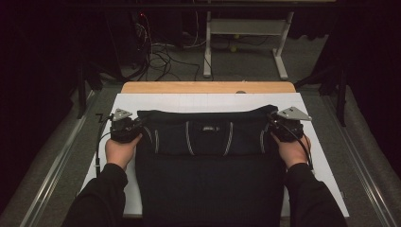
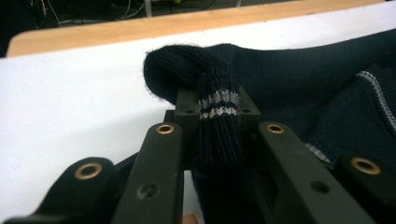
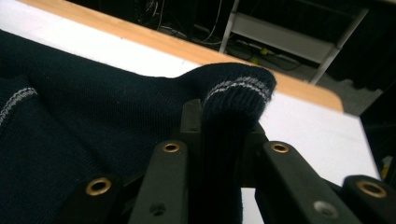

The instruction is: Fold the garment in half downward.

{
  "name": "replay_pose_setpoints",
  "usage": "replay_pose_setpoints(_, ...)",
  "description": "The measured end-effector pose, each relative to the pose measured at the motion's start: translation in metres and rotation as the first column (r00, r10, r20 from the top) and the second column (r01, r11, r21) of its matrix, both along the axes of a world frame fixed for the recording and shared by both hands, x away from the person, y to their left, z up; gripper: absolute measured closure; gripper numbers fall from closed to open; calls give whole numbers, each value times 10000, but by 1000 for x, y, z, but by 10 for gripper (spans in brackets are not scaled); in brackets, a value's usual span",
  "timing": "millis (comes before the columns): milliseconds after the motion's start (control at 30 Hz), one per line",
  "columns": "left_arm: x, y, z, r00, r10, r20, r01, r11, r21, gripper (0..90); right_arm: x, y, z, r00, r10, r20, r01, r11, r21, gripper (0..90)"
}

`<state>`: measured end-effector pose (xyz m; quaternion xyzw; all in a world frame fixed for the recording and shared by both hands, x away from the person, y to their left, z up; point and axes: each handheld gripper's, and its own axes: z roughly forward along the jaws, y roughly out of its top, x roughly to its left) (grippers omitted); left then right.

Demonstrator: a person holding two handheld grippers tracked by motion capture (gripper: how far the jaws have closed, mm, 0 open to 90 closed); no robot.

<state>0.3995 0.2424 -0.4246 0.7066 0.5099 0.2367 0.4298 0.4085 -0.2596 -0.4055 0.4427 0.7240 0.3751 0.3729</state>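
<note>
Dark navy sweater (image 1: 208, 165) lies flat on white board (image 1: 208, 101), folded, far edge lifted. Left gripper (image 1: 135, 126) clamped on striped knit edge (image 2: 217, 105) at left corner — right gripper (image 1: 274, 125) clamped on right corner likewise. Beyond: wooden tabletop (image 1: 208, 87), cables on floor (image 1: 161, 54).

Both forearms, in dark sleeves, come in from the bottom edge. The left gripper (image 1: 134, 126) and the right gripper (image 1: 274, 124) are level, well apart, their jaws clamped on knitted fabric, pointing inward.
</note>
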Motion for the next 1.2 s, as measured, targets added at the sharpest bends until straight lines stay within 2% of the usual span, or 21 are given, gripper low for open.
replay_pose_setpoints(133, 2, 3, 1, 9997, 22, 236, -18, 9998, -180, 745, 4, 5, 8, 9997, -145, 180, 145, 9999, -23, 784)
replay_pose_setpoints(233, 6, 2, -4, 9999, -71, 101, 70, 9999, 89, 743, 8, 8, 5, 9998, -165, 57, 166, 9997, -192, 783)
replay_pose_setpoints(333, 13, 1, -12, 9996, -85, -262, 87, 9999, 64, 738, 14, 10, -4, 9991, -234, -349, 226, 9995, -214, 777)
replay_pose_setpoints(433, 18, -1, -22, 9976, 11, -697, -28, 9997, -235, 723, 19, 12, -12, 9957, -346, -863, 333, 9993, -160, 771)
replay_pose_setpoints(500, 20, -1, -26, 9957, 110, -925, -140, 9994, -317, 675, 22, 15, -17, 9941, -363, -1018, 349, 9993, -156, 763)
replay_pose_setpoints(533, 22, -1, -28, 9925, 60, -1221, -121, 9987, -491, 630, 23, 16, -19, 9932, -376, -1105, 363, 9992, -135, 749)
replay_pose_setpoints(567, 23, 1, -30, 9881, -7, -1538, -98, 9977, -673, 596, 24, 16, -21, 9916, -395, -1231, 396, 9992, -17, 719)
replay_pose_setpoints(600, 23, 2, -31, 9852, -9, -1715, -118, 9972, -733, 538, 25, 16, -22, 9900, -443, -1338, 453, 9990, 43, 643)
replay_pose_setpoints(633, 22, 3, -31, 9856, 99, -1689, -216, 9975, -675, 493, 26, 16, -23, 9889, -599, -1363, 601, 9982, -24, 553)
replay_pose_setpoints(667, 20, 5, -30, 9873, 242, -1570, -349, 9972, -659, 466, 26, 15, -23, 9880, -678, -1390, 685, 9977, -1, 502)
replay_pose_setpoints(733, 16, 8, -26, 9878, 408, -1502, -508, 9967, -632, 398, 23, 10, -19, 9875, -778, -1372, 823, 9962, 277, 437)
replay_pose_setpoints(833, 6, 12, -19, 9862, 313, -1628, -495, 9928, -1090, 378, 13, 2, -11, 9924, -685, -1019, 748, 9955, 589, 428)
replay_pose_setpoints(933, -6, 7, -13, 9903, -100, -1388, -40, 9949, -1003, 377, 2, -3, -7, 9942, -452, -973, 529, 9955, 785, 431)
replay_pose_setpoints(1033, -12, -2, -12, 9905, -512, -1279, 403, 9955, -862, 377, -8, -5, -9, 9949, -179, -993, 270, 9955, 908, 441)
replay_pose_setpoints(1067, -13, -4, -13, 9897, -609, -1293, 493, 9946, -910, 377, -11, -5, -11, 9947, -99, -1027, 200, 9949, 984, 443)
replay_pose_setpoints(1133, -13, -9, -16, 9859, -802, -1466, 648, 9922, -1068, 377, -16, -2, -17, 9943, 28, -1066, 55, 9970, 776, 450)
replay_pose_setpoints(1200, -13, -15, -21, 9808, -1031, -1652, 853, 9901, -1115, 377, -19, 2, -23, 9928, 276, -1162, -185, 9967, 785, 455)
